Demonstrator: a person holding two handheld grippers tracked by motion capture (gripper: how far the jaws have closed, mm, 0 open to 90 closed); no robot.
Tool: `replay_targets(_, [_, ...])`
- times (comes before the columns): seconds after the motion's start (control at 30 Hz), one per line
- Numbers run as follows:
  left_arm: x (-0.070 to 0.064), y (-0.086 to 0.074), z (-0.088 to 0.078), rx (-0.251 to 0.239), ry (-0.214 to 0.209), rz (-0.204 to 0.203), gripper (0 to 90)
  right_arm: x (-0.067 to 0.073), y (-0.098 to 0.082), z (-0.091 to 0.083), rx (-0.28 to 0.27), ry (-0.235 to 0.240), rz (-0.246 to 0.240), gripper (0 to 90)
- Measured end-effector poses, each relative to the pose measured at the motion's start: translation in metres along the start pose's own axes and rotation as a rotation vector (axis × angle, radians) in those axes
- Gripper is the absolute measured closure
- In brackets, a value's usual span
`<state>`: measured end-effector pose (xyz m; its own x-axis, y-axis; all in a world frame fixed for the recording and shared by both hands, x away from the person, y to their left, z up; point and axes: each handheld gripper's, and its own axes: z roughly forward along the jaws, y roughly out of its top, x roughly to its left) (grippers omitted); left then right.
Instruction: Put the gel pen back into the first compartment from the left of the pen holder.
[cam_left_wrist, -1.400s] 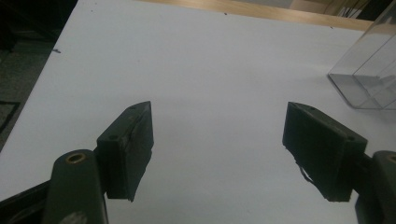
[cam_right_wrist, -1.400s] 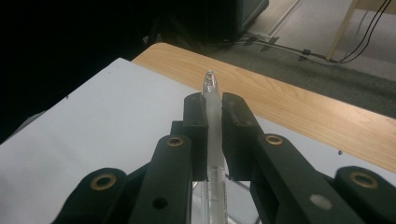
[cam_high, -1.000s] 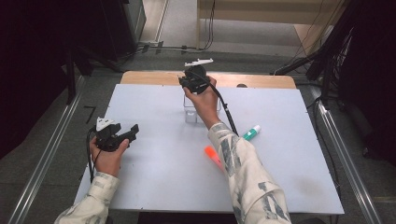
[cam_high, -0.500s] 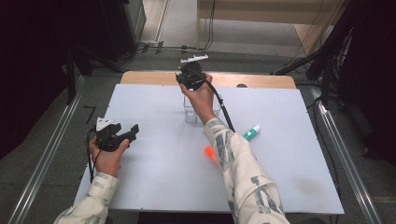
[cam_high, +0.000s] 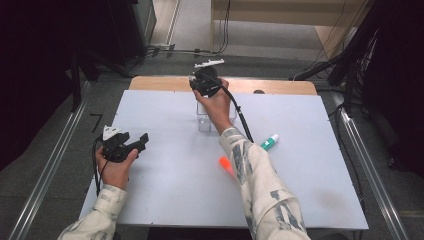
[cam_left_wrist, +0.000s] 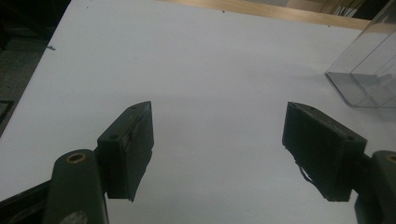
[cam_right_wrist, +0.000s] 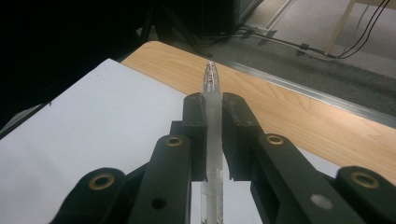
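Note:
My right gripper (cam_right_wrist: 213, 105) is shut on a clear plastic pen (cam_right_wrist: 213, 140), whose tip pokes out past the pads toward the wooden table edge. In the high view that gripper (cam_high: 200, 86) is raised above a clear plastic box (cam_high: 206, 122) at the middle back of the white table (cam_high: 165, 190). My left gripper (cam_high: 141, 141) is held at the table's left side, jaws wide apart with nothing between them (cam_left_wrist: 217, 140). The clear box (cam_left_wrist: 369, 74) stands to its right in the left gripper view.
A green and white marker (cam_high: 269, 142) lies right of the box. An orange marker (cam_high: 225, 165) lies near the right forearm. A wooden strip (cam_high: 280, 86) runs along the far table edge, with cables and dark furniture on the floor beyond.
The right gripper with the pen shifted slightly left and tipped above the box. The left hand stayed where it was.

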<state>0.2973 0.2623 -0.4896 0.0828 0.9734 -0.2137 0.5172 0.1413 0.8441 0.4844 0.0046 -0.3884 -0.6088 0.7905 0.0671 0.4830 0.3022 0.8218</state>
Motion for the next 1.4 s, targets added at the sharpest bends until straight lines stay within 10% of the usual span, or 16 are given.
replay_targets(0.47, [-0.002,-0.001,0.001,0.004,0.004,0.007,25.4,-0.002,-0.031,-0.013,0.003,0.016,-0.017,75.5])
replay_targets(1.4, [0.0,-0.003,-0.002,0.013,0.018,0.007,25.3,-0.01,-0.073,-0.062,-0.059,0.061,-0.041,37.1])
